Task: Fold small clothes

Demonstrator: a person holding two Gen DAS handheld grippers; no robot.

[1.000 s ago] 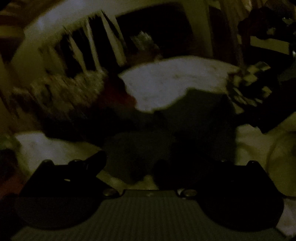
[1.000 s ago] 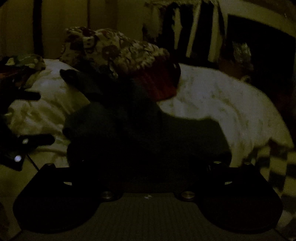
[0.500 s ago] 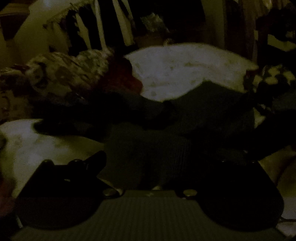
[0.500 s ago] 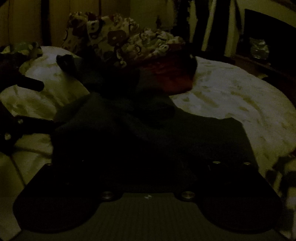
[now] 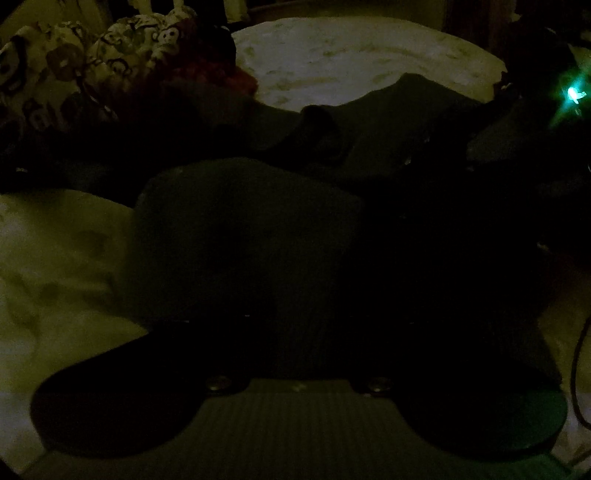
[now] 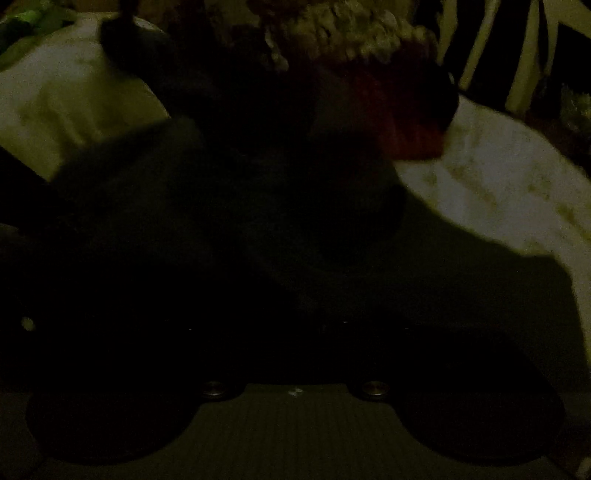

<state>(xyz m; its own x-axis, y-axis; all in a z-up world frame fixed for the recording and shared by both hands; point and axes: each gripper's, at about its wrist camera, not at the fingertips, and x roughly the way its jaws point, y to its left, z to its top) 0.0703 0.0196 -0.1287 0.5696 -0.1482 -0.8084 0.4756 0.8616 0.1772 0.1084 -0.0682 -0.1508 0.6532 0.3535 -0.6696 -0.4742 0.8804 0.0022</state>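
One pale bedsheet (image 5: 351, 51), dim room.

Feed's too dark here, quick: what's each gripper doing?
Left gripper: cannot be told, lost against the dark garment.
Right gripper: cannot be told, same darkness.

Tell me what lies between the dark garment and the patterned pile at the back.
In the right wrist view, a red garment sits between the dark garment and the patterned pile; the left wrist view agrees.
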